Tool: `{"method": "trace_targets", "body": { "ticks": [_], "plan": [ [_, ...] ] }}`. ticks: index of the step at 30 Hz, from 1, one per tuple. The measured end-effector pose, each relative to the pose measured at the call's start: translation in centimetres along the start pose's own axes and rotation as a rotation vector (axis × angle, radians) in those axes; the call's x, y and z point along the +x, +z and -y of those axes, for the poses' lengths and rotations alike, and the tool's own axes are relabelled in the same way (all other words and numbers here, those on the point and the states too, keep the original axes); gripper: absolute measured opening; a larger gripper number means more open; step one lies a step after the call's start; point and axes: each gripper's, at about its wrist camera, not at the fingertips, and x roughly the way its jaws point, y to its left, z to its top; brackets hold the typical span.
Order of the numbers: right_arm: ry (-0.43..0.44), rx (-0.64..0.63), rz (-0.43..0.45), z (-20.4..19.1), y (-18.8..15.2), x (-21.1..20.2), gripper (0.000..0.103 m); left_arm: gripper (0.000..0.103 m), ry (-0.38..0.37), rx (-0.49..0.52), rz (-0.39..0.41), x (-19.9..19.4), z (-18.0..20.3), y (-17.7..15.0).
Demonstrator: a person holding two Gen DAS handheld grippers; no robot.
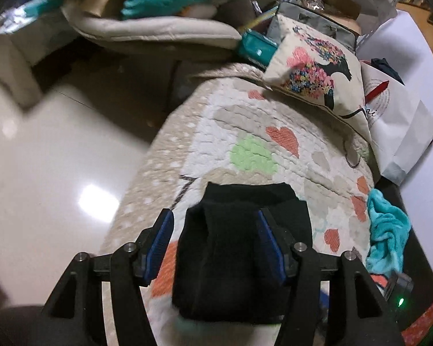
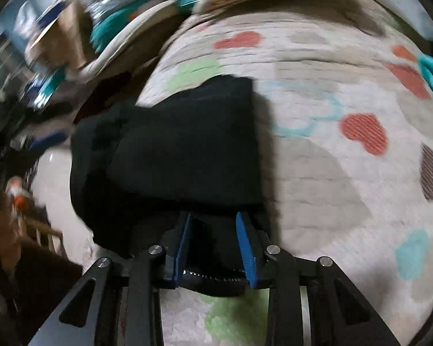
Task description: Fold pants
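In the left wrist view, one pair of black pants (image 1: 239, 248), soft and matte like fleece, lies folded into a thick, roughly rectangular bundle on a quilted blanket (image 1: 245, 132) whose puckered surface carries coral, green and grey heart patches inside a beige dotted border. The bundle sits close to the blanket's near edge, nearer its left edge than its right, and its long axis runs from the camera toward the far end, where one straight folded edge lies across the top and a narrower layer sits over a wider one. The left gripper (image 1: 215, 242) hangs over the bundle with its jaws spread wide, one blue ribbed pad on each side of the upper layer, gripping nothing. One square cushion (image 1: 314, 69) printed with a flowery figure leans at the blanket's far right corner, one crumpled teal towel (image 1: 389, 227) lies at the right edge, one white paper bag (image 1: 401, 127) stands beyond that edge, and glossy pale floor tiles (image 1: 57, 158) spread past the left edge. The right wrist view is motion-blurred: the same pants (image 2: 173, 150) appear as a dark, thick mass lying toward the blanket's (image 2: 332, 173) left edge, the long axis again running away from the camera. The right gripper (image 2: 215, 248) has its two blue pads partly apart with black cloth and a dotted white band, perhaps the waistband, lying between them; whether the pads pinch it I cannot tell.
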Motion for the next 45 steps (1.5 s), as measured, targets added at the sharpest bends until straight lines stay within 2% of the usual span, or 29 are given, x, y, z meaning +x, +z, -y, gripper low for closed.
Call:
{"method": "trace_targets", "body": {
  "ticks": [2, 4, 9, 13, 15, 20, 26, 32, 38, 40, 42, 43, 45],
  "plan": [
    [-0.07, -0.002, 0.038, 0.6, -0.1, -1.4, 0.037, 0.058, 0.029, 0.005, 0.052, -2.6, 0.6, -0.8],
    [-0.087, 0.012, 0.08, 1.5, -0.1, -2.5, 0.037, 0.058, 0.026, -0.006, 0.073, -4.4, 1.2, -1.9],
    [-0.025, 0.066, 0.17, 3.3, 0.2, -5.0, 0.037, 0.059, 0.042, 0.013, 0.102, -8.0, 3.5, -4.8],
    [-0.058, 0.029, 0.243, 3.3, -0.1, -7.1, 0.046, 0.059, 0.052, 0.055, 0.138, -10.7, 5.0, -6.5],
    [-0.05, 0.033, 0.261, 3.6, -0.9, -8.1, 0.052, 0.06, 0.05, 0.057, 0.148, -11.7, 5.3, -7.0],
    [-0.017, 0.073, 0.27, 4.2, -1.6, -8.8, 0.055, 0.06, 0.047, 0.059, 0.169, -12.7, 5.1, -6.8],
    [-0.011, 0.077, 0.293, 3.4, -1.0, -7.5, 0.055, 0.06, 0.025, 0.029, 0.137, -9.6, 3.4, -4.8],
    [-0.029, 0.083, 0.411, 2.4, -0.4, -9.0, 0.055, 0.06, -0.03, 0.026, 0.114, -2.7, 1.7, -1.7],
    [-0.088, 0.165, 0.455, 3.4, 0.4, -9.1, 0.057, 0.06, -0.017, 0.046, 0.225, 2.3, -0.9, 0.3],
    [-0.119, 0.177, 0.452, 3.4, 1.1, -8.6, 0.057, 0.06, -0.006, 0.037, 0.227, 3.7, -2.2, 0.9],
    [-0.124, 0.208, 0.429, 3.5, 2.7, -7.6, 0.057, 0.06, -0.044, -0.002, 0.181, 5.3, -3.8, 2.1],
    [-0.118, 0.226, 0.42, 3.5, 3.7, -7.3, 0.057, 0.06, -0.042, 0.018, 0.185, 5.8, -4.0, 2.7],
    [-0.088, 0.252, 0.397, 3.4, 6.4, -6.5, 0.057, 0.06, 0.015, 0.065, 0.196, 6.9, -4.1, 3.8]
  ]
}}
